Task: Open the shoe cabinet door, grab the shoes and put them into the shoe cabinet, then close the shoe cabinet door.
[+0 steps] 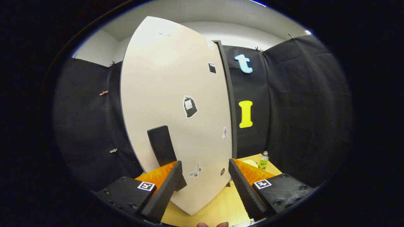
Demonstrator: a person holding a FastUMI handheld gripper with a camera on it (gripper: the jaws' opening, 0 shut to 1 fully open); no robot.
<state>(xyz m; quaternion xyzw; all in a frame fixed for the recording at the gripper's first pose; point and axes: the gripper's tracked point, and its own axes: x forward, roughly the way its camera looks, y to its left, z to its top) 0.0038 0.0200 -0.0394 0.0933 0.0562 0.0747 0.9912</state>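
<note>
The cabinet door (170, 104) is seen upright just ahead of the fingers (204, 189), its long axis vertical and its face angled toward them. A black handle (161, 145) is mounted low on it, just beyond the left finger. The fingers are held wide with nothing between them, above the tabletop (221, 206); a bottle (263, 160) is seen beyond.

My tool (206, 183) has two black ribbed fingers (165, 192) backed by orange wedges, with black screwed blocks carrying square black-and-white markers.
</note>
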